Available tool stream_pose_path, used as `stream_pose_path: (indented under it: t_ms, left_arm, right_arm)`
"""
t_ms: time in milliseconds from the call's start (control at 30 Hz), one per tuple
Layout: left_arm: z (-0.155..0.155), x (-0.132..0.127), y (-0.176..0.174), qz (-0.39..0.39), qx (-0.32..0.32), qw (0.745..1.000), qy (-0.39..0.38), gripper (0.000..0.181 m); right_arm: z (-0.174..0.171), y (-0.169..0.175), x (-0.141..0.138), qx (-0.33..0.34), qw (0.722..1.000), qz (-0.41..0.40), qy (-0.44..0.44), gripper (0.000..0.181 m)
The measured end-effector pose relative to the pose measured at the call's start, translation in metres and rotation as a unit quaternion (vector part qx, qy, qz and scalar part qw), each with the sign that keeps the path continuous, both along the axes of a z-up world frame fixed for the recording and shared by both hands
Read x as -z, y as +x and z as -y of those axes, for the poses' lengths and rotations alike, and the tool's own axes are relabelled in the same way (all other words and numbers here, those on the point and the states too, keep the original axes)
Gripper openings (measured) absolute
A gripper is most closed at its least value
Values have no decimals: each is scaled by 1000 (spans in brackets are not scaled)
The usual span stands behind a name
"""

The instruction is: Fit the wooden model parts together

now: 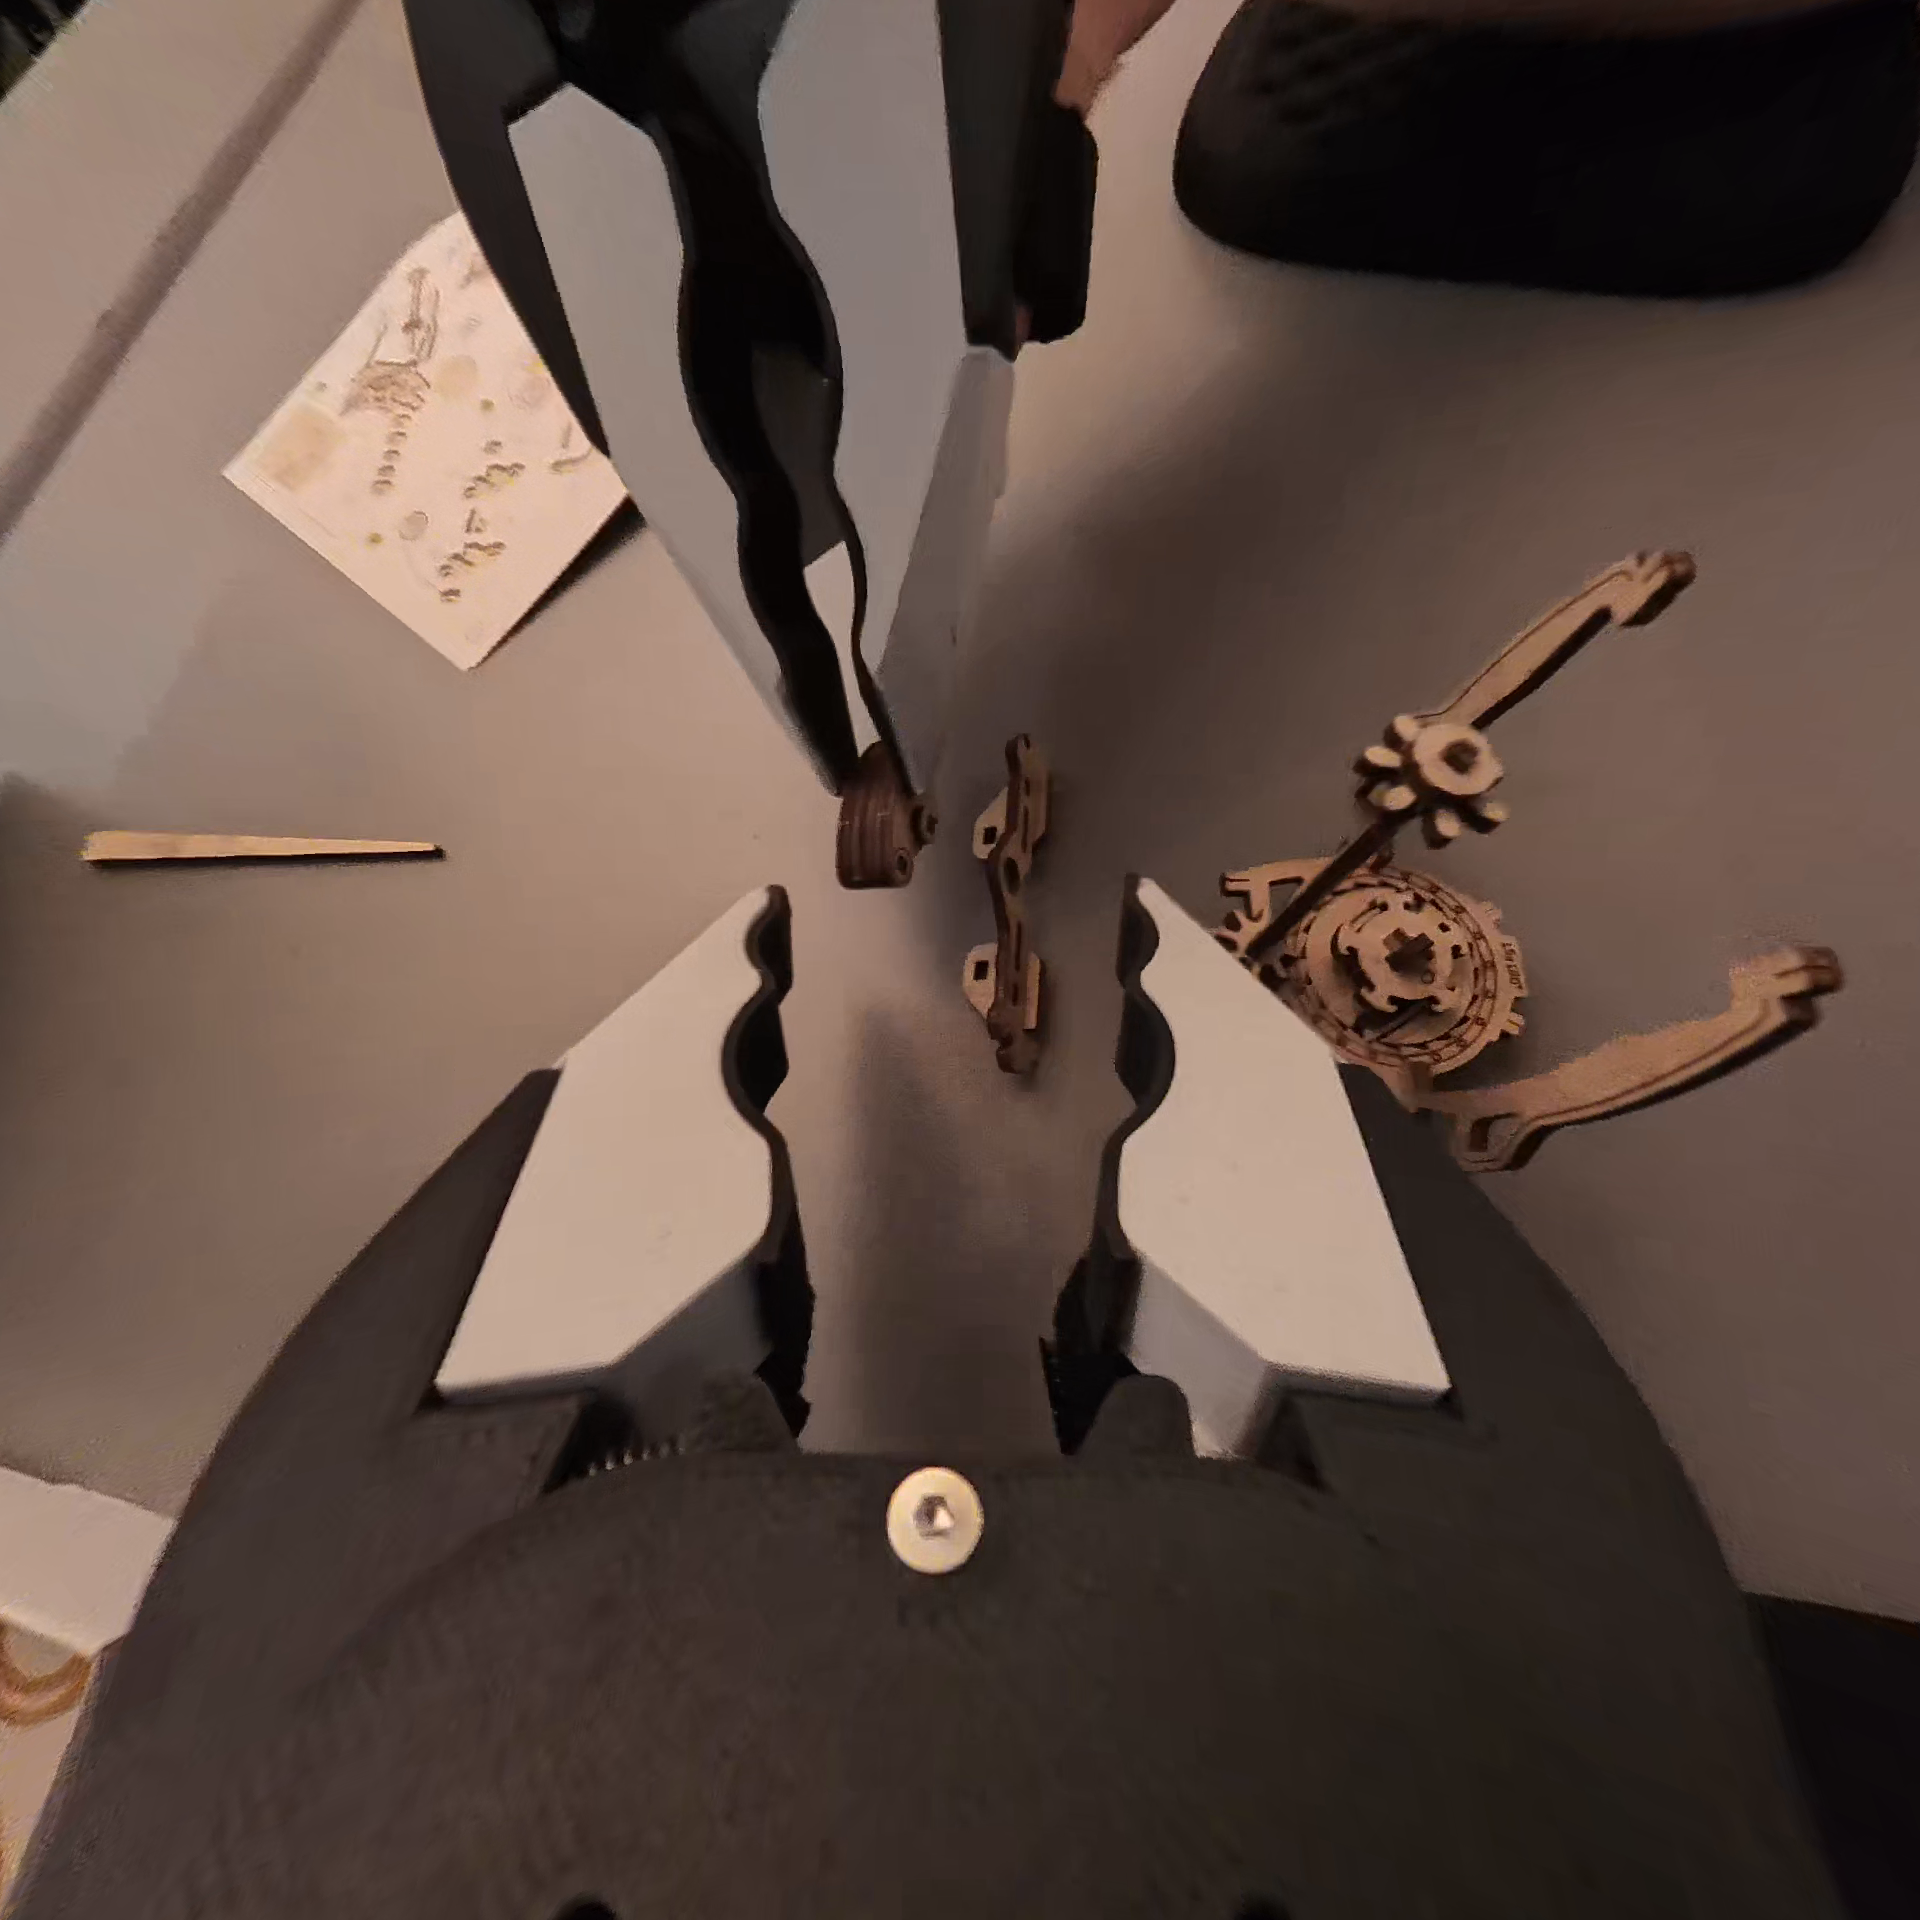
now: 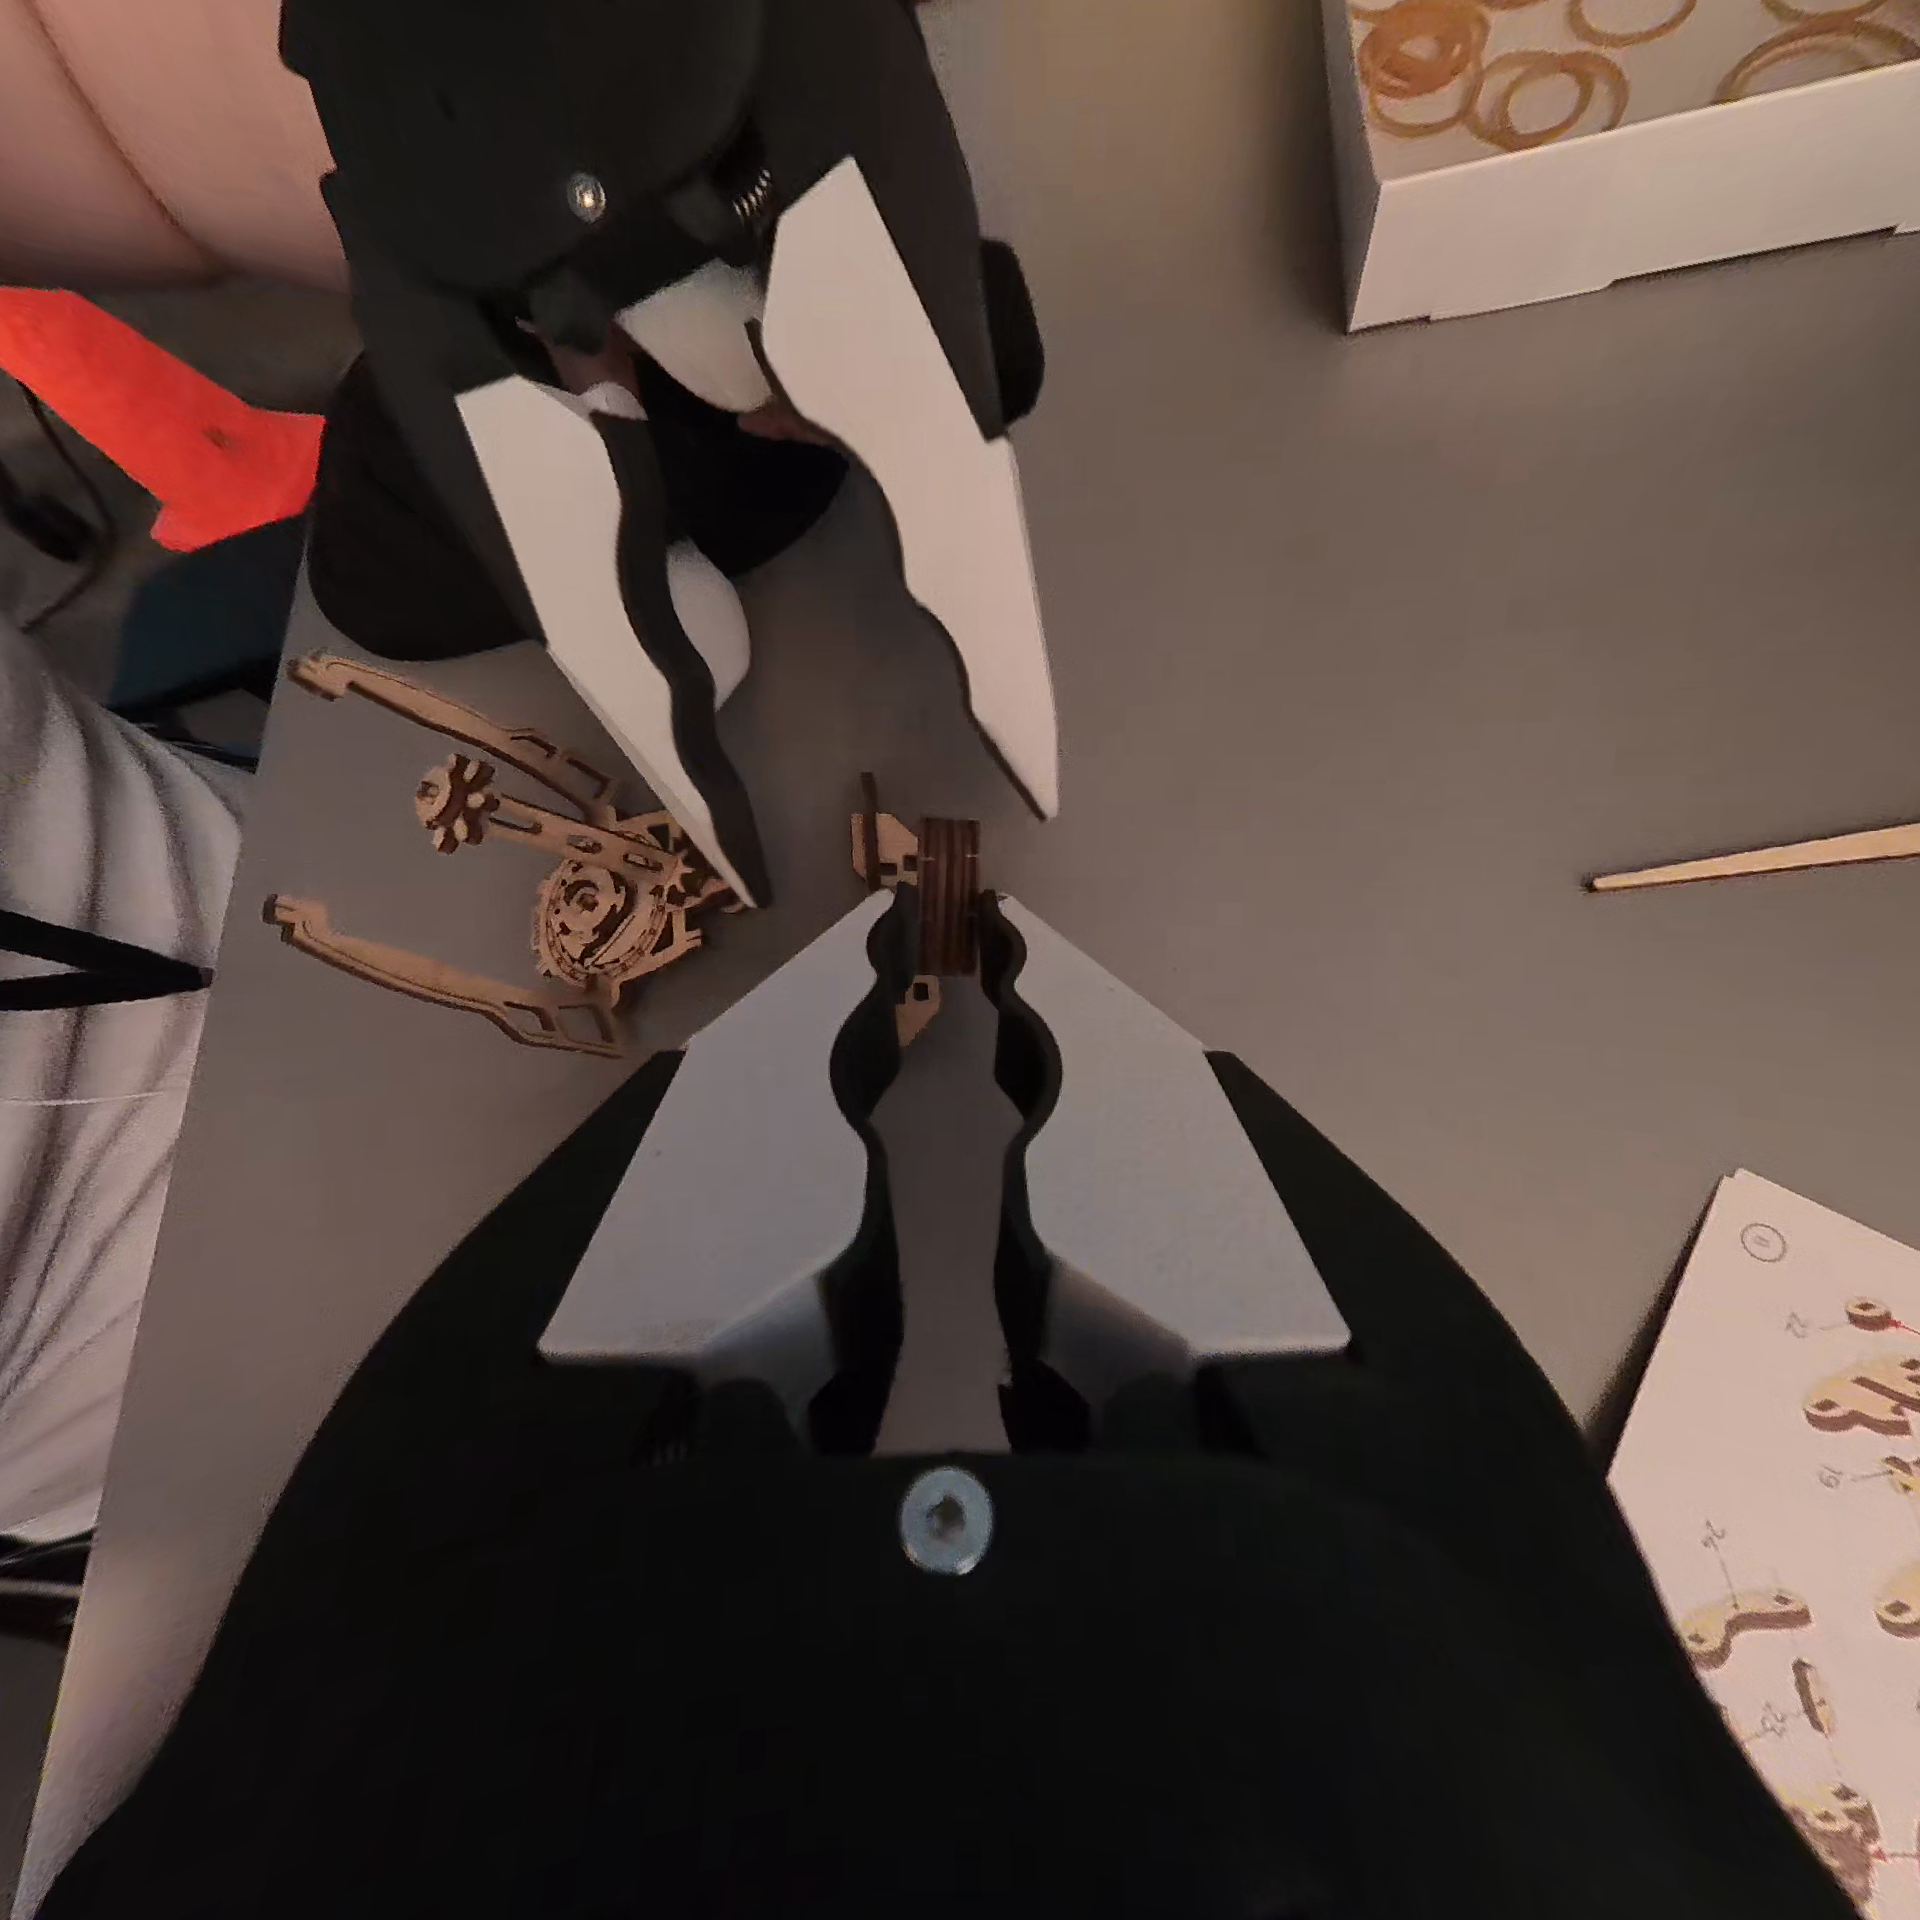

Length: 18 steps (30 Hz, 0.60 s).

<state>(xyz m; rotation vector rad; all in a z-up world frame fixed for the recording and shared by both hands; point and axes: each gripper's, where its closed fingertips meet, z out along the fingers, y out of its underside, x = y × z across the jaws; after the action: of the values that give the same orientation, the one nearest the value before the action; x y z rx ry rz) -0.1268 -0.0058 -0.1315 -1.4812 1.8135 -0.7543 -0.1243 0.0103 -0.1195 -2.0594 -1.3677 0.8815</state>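
Dim, warm indoor light; strong wide-angle distortion

Soft shadows are cast on the matte grey tabletop (image 1: 312,1039) toward 6 o'clock. Edges are bent outward, and the printed white paper sheet (image 1: 436,457) at 10 o'clock is smeared and blurred.

Black tongs (image 1: 951,894), white scalloped fingers (image 1: 665,1122)

Grey matte tabletop (image 1: 260,1039) under dim warm light, soft shadows. White cardboard box (image 2: 1621,208) sits at its far corner. Table edge (image 2: 265,769) drops to a dark, unclear area beyond.
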Motion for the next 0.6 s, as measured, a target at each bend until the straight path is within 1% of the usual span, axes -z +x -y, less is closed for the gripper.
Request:
stream_pose_path:
  t_ms: [67,233,367,433,533,600]
  left_arm:
    - [2,0,2,13,11,1000,-16,49]
    - [-1,-15,-1,56,9,996,-72,40]
    - [-4,-10,-5,39,11,997,-61,35]
    - [-2,-6,-5,28,12,997,-76,32]
    - [-4,0,-4,15,8,996,-93,33]
    - [-3,-2,-2,21,10,994,-103,33]
  right_arm:
    - [0,-3,1,-1,1000,2,-13,10]
    - [4,-2,8,-8,999,31,-27,10]
    - [7,-2,13,-23,997,62,-30,10]
    - [8,-5,12,-27,997,63,-27,10]
    - [9,-4,14,-28,997,73,-27,10]
    - [11,-4,15,-29,997,73,-29,10]
